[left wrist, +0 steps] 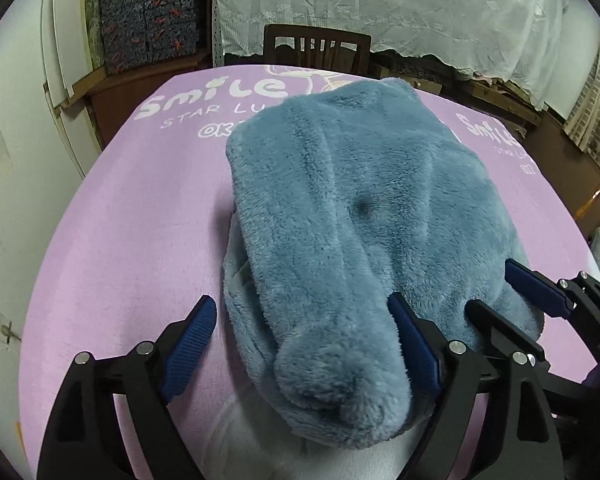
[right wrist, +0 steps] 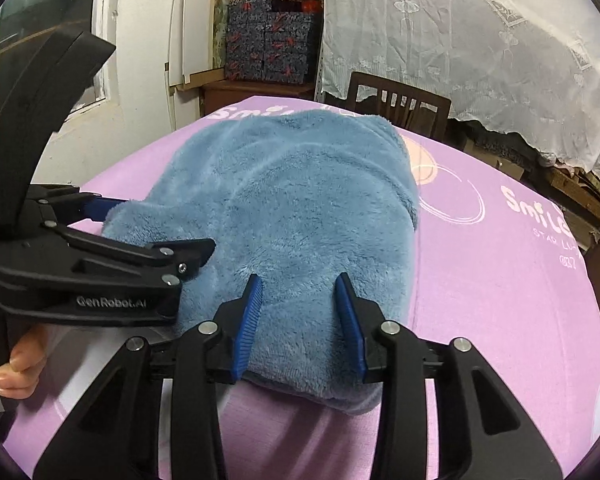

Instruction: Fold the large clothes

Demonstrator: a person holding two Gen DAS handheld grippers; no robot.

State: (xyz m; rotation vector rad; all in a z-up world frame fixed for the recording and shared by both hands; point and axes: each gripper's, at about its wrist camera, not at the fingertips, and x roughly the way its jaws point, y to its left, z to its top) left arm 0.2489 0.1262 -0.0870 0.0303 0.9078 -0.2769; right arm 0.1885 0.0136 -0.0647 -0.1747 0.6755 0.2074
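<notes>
Blue fleece garment (left wrist: pixel 340 208) lies folded in the middle of the bench (left wrist: pixel 132 220), its near end bunched at the near edge. Left gripper (left wrist: pixel 304 344) stands wide open around that end, pads not pressing. Right gripper (right wrist: pixel 300 320), half open, straddles the fleece; whether it pinches cannot be told.

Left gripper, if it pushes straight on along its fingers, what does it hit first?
The blue fleece. Its near folded end already sits between the open jaws of the left gripper, so going on would most likely press into that bulge before anything else. Depth is hard to judge in the fisheye view.
</notes>
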